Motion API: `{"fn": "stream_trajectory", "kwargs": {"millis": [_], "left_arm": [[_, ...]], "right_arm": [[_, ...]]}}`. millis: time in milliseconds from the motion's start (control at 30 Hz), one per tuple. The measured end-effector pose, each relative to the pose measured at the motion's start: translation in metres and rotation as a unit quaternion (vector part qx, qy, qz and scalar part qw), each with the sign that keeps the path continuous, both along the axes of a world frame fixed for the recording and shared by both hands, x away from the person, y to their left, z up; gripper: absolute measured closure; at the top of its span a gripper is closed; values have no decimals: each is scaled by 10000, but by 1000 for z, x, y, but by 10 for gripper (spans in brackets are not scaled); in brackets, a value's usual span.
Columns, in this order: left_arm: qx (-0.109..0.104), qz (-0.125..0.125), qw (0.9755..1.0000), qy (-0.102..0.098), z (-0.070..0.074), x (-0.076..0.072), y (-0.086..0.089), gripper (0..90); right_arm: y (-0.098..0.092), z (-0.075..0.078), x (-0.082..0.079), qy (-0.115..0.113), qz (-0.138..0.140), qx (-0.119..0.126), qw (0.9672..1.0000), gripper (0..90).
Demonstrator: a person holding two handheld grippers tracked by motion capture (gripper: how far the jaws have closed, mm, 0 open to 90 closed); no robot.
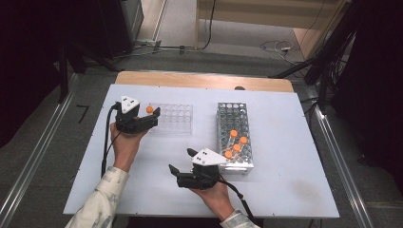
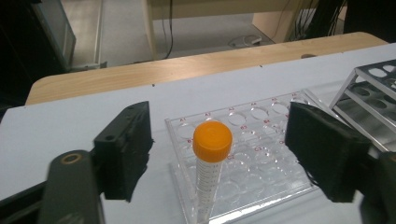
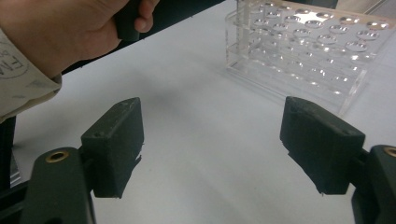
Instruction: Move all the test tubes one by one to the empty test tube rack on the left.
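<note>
**Light, slick tube standing free in the clear rack**

Nearest the person, the right claw [image 1: 179, 161] hangs over bare tabletop [image 1: 285, 190] with its jaws spread wide and nothing between them; in the right gripper view they frame only white surface.

A little farther out, the left claw [image 2: 217, 154] has its jaws parted to either side of the orange-capped tube [image 2: 211, 172], and neither pad touches it. The tube stands upright in a near corner hole of the clear plastic rack [image 2: 261, 182], so the rack alone carries it.

I judge the tube light and stiff: thin moulded plastic with printed graduations and a screw cap. The smooth, round wall is probably slippery, so a weak pinch may let it slide or twist. The best hold seems to be just below the cap, where the ribbed rim gives the pads a shoulder to catch. It should come straight up and go straight down, since a tilt could jam it in the hole or drag the light rack along.

Farther right, well apart, the metal rack [image 1: 233, 137] holds four more orange-capped tubes [image 1: 236, 144], bunched near its front end.
</note>
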State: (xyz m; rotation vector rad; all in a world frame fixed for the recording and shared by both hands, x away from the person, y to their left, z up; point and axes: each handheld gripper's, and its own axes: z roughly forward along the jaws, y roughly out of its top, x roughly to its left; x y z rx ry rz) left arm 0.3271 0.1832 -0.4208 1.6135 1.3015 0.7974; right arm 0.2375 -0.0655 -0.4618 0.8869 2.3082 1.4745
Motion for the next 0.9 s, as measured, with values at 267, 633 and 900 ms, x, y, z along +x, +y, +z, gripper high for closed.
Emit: {"fn": "stream_trajectory", "kwargs": {"millis": [267,633,900], "left_arm": [[-156,-156,9997,-83,8,-21,0,160],[-102,-266,9995,-153,0,-51,-1,134],[-202,-334,9992,-129,-6,-63,4,134]], "right_arm": [[-10,7,-7,-52,23,3,10000,208],[-29,15,-23,-151,75,-24,9999,208],[-49,18,-38,-223,91,-27,9997,208]]}}
